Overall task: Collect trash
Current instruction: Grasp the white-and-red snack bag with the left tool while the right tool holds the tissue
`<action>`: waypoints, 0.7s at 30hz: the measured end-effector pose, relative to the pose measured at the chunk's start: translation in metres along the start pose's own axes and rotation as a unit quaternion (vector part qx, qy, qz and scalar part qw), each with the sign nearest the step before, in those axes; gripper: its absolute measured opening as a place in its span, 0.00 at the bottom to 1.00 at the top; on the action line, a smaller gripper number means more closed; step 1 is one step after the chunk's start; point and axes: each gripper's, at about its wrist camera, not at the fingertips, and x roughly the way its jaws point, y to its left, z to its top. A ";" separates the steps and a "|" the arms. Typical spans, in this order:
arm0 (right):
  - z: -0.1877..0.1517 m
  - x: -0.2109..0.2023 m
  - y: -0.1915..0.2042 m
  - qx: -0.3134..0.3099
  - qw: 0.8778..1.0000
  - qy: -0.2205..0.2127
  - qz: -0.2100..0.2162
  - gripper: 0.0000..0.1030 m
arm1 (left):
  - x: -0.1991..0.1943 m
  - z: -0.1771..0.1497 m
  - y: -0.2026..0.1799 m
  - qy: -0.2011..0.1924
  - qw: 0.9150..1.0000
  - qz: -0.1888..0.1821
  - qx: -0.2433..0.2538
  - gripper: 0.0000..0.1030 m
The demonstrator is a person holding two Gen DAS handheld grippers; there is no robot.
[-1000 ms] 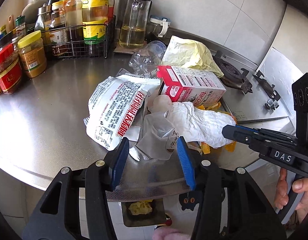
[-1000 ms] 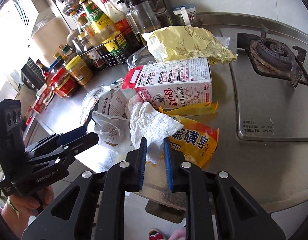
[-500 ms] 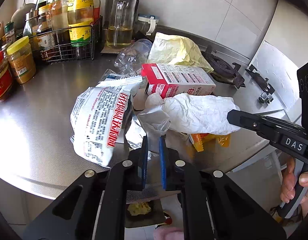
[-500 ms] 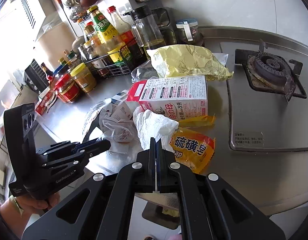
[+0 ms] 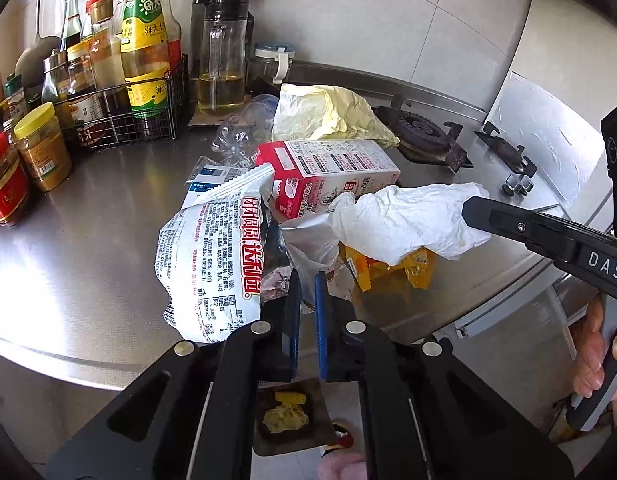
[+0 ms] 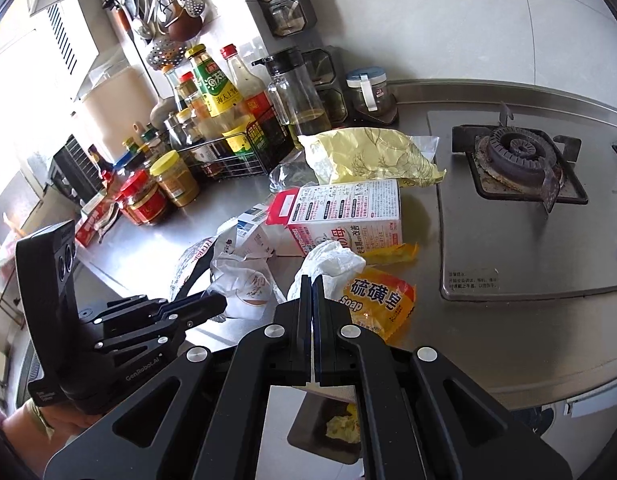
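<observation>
A heap of trash lies at the front of the steel counter (image 5: 76, 240). My left gripper (image 5: 307, 280) is shut on a crumpled clear plastic wrapper (image 5: 312, 248), lifted with a white printed bag (image 5: 212, 256) beside it. My right gripper (image 6: 311, 284) is shut on a crumpled white paper towel (image 6: 332, 260), which also shows in the left wrist view (image 5: 404, 220). A red and white carton (image 5: 328, 176), a yellow soap wrapper (image 6: 376, 300), a yellow bag (image 6: 368, 156) and a crushed clear bottle (image 5: 244, 128) lie around.
A wire rack of sauce bottles (image 5: 124, 80) and jars (image 5: 40, 148) stand at the back left. An oil jug (image 5: 222, 60) stands by the wall. The gas hob (image 6: 516, 160) is on the right. A bin with scraps (image 5: 288, 416) sits on the floor below the counter edge.
Both grippers closed: the left on the clear plastic wrapper, the right on the paper towel. Both have lifted their trash up and back from the heap.
</observation>
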 end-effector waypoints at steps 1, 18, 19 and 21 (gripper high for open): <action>0.000 -0.002 0.001 -0.001 1.000 0.000 0.000 0.02 | 0.000 0.000 0.000 0.000 1.000 0.000 0.000 0.06; -0.005 -0.018 0.004 0.014 1.000 -0.014 0.000 0.02 | 0.005 -0.005 0.013 0.015 1.000 0.011 -0.013 0.00; -0.005 -0.020 0.005 0.014 1.000 -0.016 0.000 0.02 | 0.003 -0.005 0.014 0.012 1.000 0.013 -0.013 0.00; -0.006 -0.023 0.007 0.014 1.000 -0.020 0.003 0.02 | -0.004 -0.005 0.016 0.004 1.000 0.018 -0.012 0.00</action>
